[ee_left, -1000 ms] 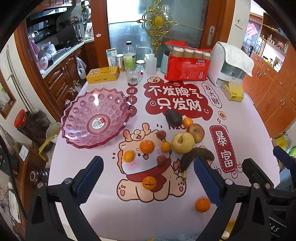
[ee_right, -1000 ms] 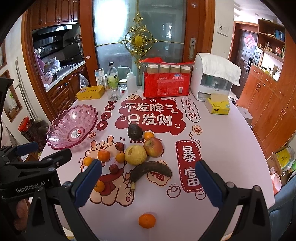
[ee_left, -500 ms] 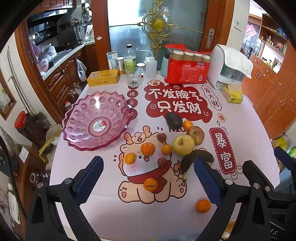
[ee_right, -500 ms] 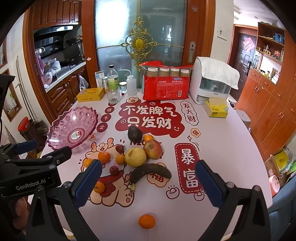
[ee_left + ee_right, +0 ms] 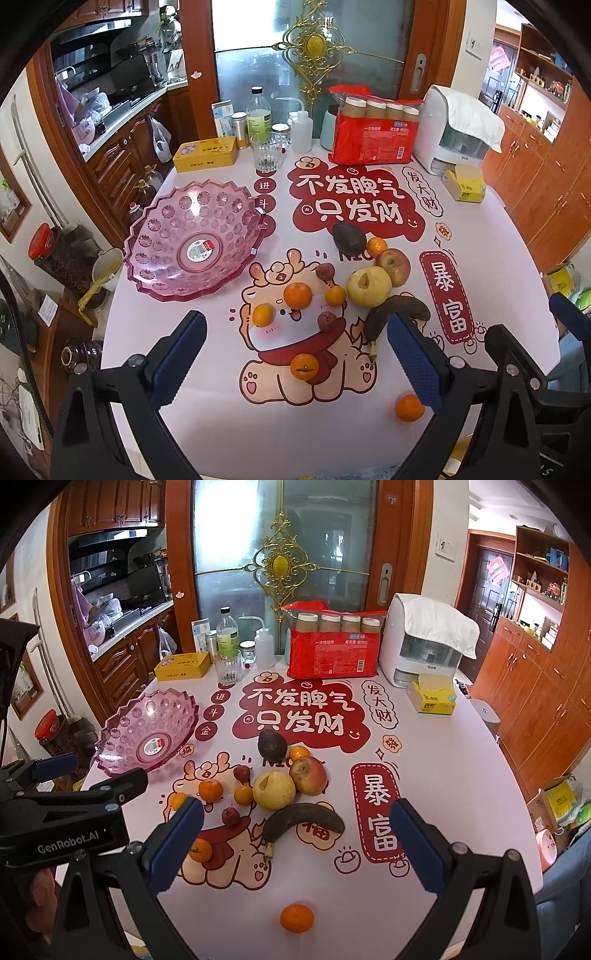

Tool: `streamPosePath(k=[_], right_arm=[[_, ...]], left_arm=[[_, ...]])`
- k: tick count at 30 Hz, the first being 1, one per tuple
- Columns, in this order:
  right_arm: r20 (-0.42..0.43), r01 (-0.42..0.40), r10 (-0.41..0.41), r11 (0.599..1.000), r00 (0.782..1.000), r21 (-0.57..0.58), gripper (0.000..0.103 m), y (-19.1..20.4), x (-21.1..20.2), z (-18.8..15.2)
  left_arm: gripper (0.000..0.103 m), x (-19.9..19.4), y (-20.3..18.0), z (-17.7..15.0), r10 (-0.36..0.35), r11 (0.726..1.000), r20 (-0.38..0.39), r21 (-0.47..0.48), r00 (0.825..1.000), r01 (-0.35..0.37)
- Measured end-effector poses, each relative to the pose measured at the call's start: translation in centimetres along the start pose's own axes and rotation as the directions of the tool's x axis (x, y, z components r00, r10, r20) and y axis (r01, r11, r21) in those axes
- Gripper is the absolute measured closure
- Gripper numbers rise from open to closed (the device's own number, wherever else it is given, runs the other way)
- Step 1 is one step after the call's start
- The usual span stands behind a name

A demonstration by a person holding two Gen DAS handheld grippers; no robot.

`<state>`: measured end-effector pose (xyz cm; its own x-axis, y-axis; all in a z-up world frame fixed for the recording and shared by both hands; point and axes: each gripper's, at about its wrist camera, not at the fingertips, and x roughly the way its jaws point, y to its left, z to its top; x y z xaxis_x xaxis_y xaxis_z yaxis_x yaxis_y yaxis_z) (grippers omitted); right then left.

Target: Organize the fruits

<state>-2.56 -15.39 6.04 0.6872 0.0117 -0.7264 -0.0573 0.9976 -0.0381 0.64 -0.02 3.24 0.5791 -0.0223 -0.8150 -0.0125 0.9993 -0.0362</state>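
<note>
An empty pink plastic bowl (image 5: 195, 240) stands on the table's left side; it also shows in the right wrist view (image 5: 147, 731). Fruit lies loose mid-table: a dark avocado (image 5: 349, 238), a red apple (image 5: 394, 266), a yellow pear (image 5: 368, 287), a blackened banana (image 5: 397, 314), several small oranges (image 5: 297, 294) and two dark red fruits (image 5: 328, 320). One orange (image 5: 296, 918) lies alone near the front edge. My left gripper (image 5: 295, 354) is open and empty above the front of the table. My right gripper (image 5: 295, 842) is open and empty, to the right of the left one.
At the back stand a yellow tin (image 5: 205, 153), a glass (image 5: 266, 151), bottles (image 5: 259, 116), a red pack of cups (image 5: 373, 129), a white appliance (image 5: 458, 129) and a yellow tissue box (image 5: 463, 182). Cabinets line both sides.
Both grippers have drifted slightly back and up, so the table shows a little lower in both views. Nothing on the table moved; both stay open.
</note>
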Motion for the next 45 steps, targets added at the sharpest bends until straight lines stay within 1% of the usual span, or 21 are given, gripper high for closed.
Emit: streamPosePath(k=[14, 18, 21, 29, 34, 38, 41, 42, 45], right_arm=[[-0.063, 0.005, -0.001, 0.998, 0.998, 0.061, 0.002, 1.1, 1.4, -1.6], [-0.081, 0.011, -0.004, 0.997, 0.997, 0.081, 0.002, 1.5, 2.1, -2.1], [-0.100, 0.015, -0.006, 0.995, 0.995, 0.095, 0.002, 1.6, 2.6, -2.8], [-0.144, 0.041, -0.020, 0.989, 0.989, 0.142, 0.002, 0.9, 4.4, -4.8], [-0.187, 0.076, -0.048, 0.987, 0.981, 0.143, 0.003, 0.2, 6.1, -6.7], [-0.255, 0.095, -0.052, 0.983, 0.966, 0.160, 0.005, -0.3, 7.8, -8.9], [-0.307, 0.103, -0.044, 0.978, 0.951, 0.181, 0.008, -0.9, 9.2, -10.7], [-0.322, 0.104, -0.037, 0.976, 0.946, 0.193, 0.008, -1.1, 9.6, -11.2], [-0.363, 0.107, -0.018, 0.968, 0.932, 0.226, 0.009, -1.9, 10.7, -12.8]], left_arm=[[0.005, 1.9, 0.8, -0.2, -0.004, 0.998, -0.053, 0.066, 0.999, 0.007], [0.005, 2.7, 0.9, -0.6, 0.006, 0.995, -0.071, 0.097, 0.997, 0.001], [0.005, 3.5, 0.8, -0.9, 0.008, 0.993, -0.084, 0.121, 0.996, 0.002], [0.005, 6.5, 0.6, -2.0, -0.007, 0.985, -0.146, 0.170, 0.989, 0.032], [0.005, 9.2, 1.1, -2.9, -0.032, 0.984, -0.202, 0.164, 0.979, 0.066], [0.005, 11.2, 1.3, -4.1, -0.062, 0.981, -0.245, 0.164, 0.967, 0.104], [0.005, 12.6, 1.2, -5.2, -0.091, 0.977, -0.280, 0.160, 0.956, 0.140], [0.005, 13.1, 1.2, -5.7, -0.104, 0.975, -0.296, 0.157, 0.949, 0.156], [0.005, 14.5, 0.7, -6.9, -0.118, 0.970, -0.335, 0.163, 0.935, 0.180]])
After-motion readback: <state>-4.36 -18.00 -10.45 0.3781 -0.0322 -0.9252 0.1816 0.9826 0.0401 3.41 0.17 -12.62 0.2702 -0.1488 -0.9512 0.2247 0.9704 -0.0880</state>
